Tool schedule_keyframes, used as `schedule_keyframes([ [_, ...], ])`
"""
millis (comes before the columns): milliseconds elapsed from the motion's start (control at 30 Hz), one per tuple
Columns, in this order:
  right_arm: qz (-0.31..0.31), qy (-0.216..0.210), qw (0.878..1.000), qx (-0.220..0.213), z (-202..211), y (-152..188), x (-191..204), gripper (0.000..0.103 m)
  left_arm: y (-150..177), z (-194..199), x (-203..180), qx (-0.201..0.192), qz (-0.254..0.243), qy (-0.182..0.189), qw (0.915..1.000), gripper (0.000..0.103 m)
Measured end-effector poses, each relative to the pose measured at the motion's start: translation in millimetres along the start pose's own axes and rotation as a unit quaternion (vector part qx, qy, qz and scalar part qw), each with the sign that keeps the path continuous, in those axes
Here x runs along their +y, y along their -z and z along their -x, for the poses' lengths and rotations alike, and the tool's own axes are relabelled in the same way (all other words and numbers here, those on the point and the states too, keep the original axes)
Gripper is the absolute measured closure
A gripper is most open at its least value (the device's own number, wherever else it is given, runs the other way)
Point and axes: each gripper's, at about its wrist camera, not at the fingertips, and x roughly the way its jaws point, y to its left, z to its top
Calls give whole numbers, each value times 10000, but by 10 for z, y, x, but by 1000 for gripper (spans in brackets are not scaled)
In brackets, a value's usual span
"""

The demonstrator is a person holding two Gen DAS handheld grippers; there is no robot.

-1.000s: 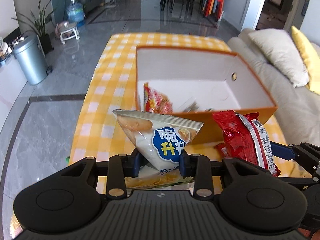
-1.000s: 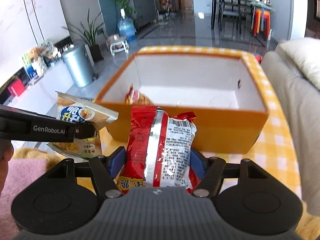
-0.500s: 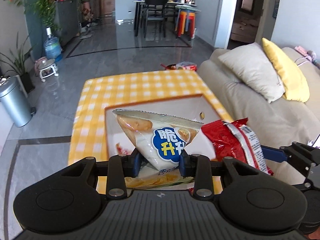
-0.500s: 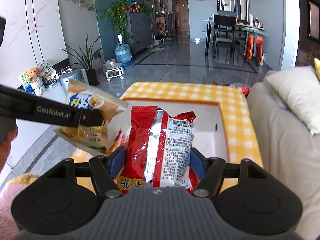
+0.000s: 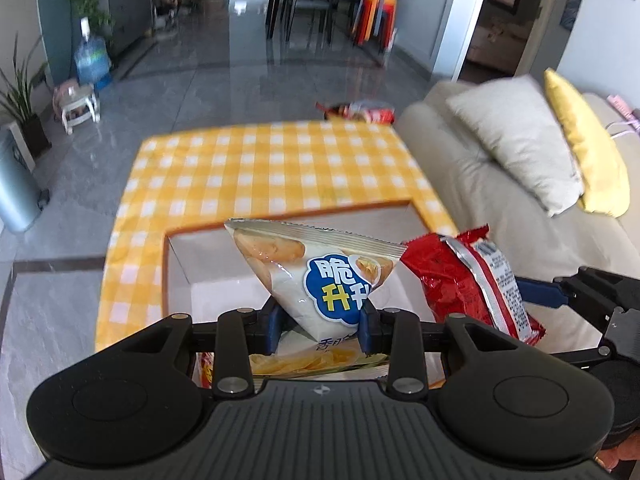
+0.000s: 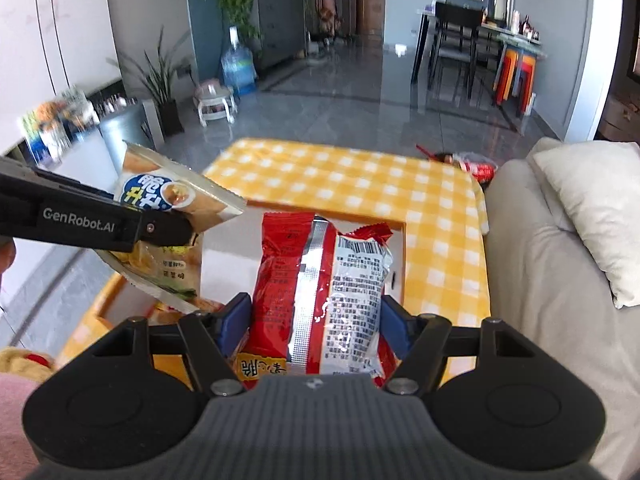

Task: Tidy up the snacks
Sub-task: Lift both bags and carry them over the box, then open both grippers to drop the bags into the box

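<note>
My left gripper point(image 5: 320, 326) is shut on a white chip bag point(image 5: 320, 272) with a blue logo, held above the orange box point(image 5: 192, 264) with its white inside. My right gripper point(image 6: 314, 324) is shut on a red snack bag point(image 6: 320, 280) with a silver back seam, also above the box point(image 6: 396, 240). In the left wrist view the red bag point(image 5: 468, 280) hangs just right of the chip bag. In the right wrist view the chip bag point(image 6: 168, 216) and left gripper arm point(image 6: 80, 218) are at the left. Another red snack point(image 5: 206, 368) lies in the box, mostly hidden.
The box sits on a yellow checked tablecloth point(image 5: 272, 168). A beige sofa point(image 5: 480, 184) with a white pillow point(image 5: 516, 136) and a yellow one point(image 5: 584, 148) is at the right. A red packet point(image 5: 360, 112) lies past the table's far edge. A grey bin point(image 5: 16, 188) stands at the left.
Both grippers have risen and moved forward over the box with their bags. The box was ahead of them and now lies below them.
</note>
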Motion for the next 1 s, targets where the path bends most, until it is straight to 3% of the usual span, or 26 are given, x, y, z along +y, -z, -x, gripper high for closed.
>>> schedule_keyframes([
  [433,660,247,9862,1496,-1104,-3,131,37,30,-905,153,1120,231,-66,9934,63],
  [733,1260,660,9694,2000,-1465,39,181,37,40,-1237,115,1442,259,59,9892,63],
  [1000,1497,671,9615,2206,-1593,107,199,37,61,-1361,87,1543,219,31,9878,63],
])
